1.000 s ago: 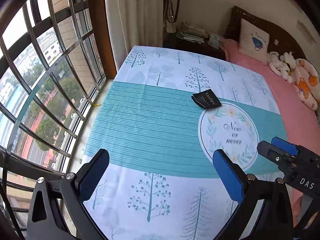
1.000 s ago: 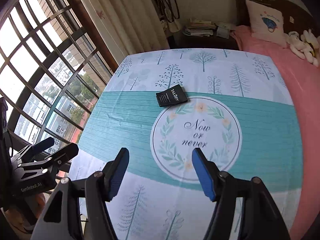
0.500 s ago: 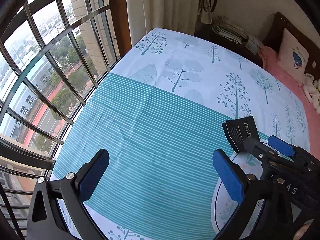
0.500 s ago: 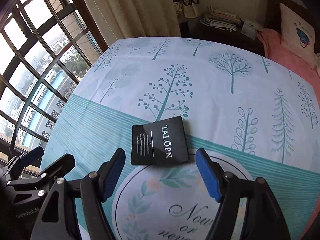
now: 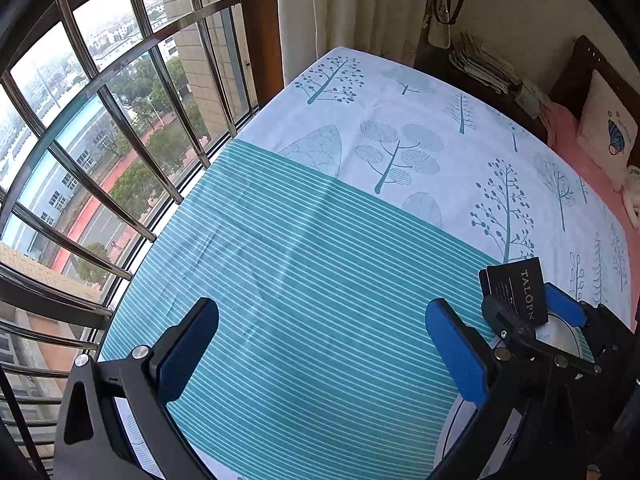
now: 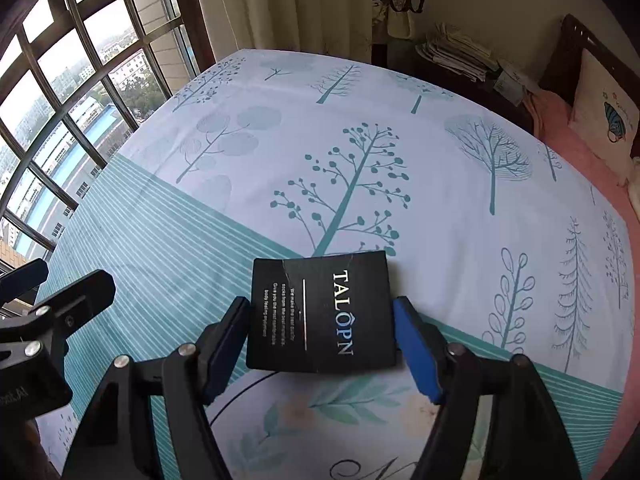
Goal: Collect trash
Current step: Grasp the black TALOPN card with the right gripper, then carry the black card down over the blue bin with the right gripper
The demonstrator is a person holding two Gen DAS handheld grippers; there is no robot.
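A black card (image 6: 320, 336) printed "TALOPN" lies flat on the tree-patterned bed sheet (image 6: 360, 140), where the teal stripes meet the white. My right gripper (image 6: 321, 310) is low over it and open, a blue pad on either side of the card's near half, close to its edges. In the left wrist view the same card (image 5: 516, 292) shows at the right, between the right gripper's fingers (image 5: 560, 306). My left gripper (image 5: 322, 320) hangs open over the teal striped band, nothing between its pads, to the left of the card.
A barred window (image 5: 120, 140) runs along the bed's left side, with curtains (image 6: 280, 4) at the far corner. A dark nightstand with stacked papers (image 6: 456, 56) stands beyond the bed. A pink blanket (image 6: 580, 152) and a pillow (image 6: 604, 120) lie at the right by the headboard.
Both grippers came forward and down toward the sheet. The card, first far ahead of the right gripper, now lies between its pads. The left gripper stayed open over the stripes.
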